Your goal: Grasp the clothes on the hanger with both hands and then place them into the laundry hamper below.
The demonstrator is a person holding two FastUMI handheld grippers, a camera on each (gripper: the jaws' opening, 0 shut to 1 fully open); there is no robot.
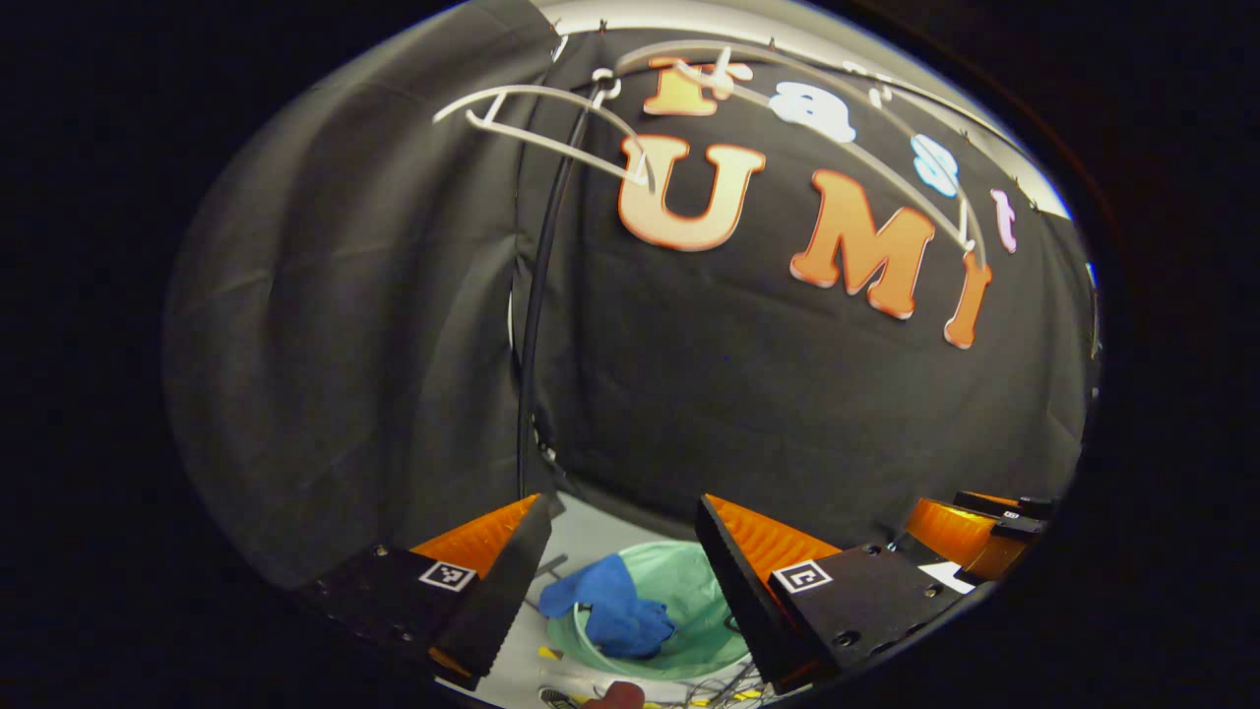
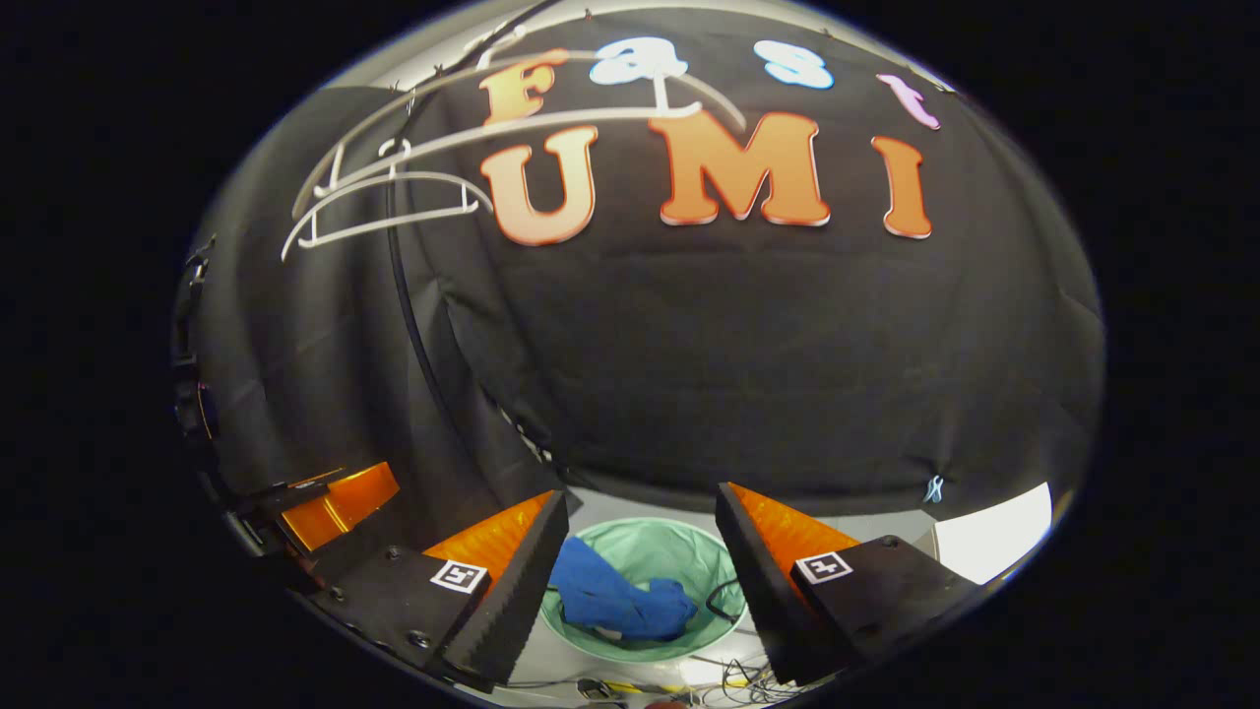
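Observation:
A blue garment point(image 1: 610, 611) lies crumpled in the pale green laundry hamper point(image 1: 704, 601), draped partly over its left rim. In the right gripper view the same blue garment point(image 2: 615, 599) rests inside the hamper point(image 2: 669, 556). A bare white hanger point(image 1: 551, 123) hangs high on the rail, seen as the hanger point(image 2: 384, 202) in the right gripper view. My left gripper point(image 1: 622, 551) is open well above the hamper, with nothing between its fingers. My right gripper point(image 2: 642, 547) is open too, also empty. The right gripper point(image 1: 975, 542) shows at the left gripper view's right edge.
A black pole point(image 1: 536, 325) of the clothes rack stands upright in front of the black cloth wall. A white curved rail point(image 1: 817, 128) runs along the top. Loose cables point(image 2: 733, 675) lie on the white floor near the hamper. The left gripper point(image 2: 335, 502) shows at the left.

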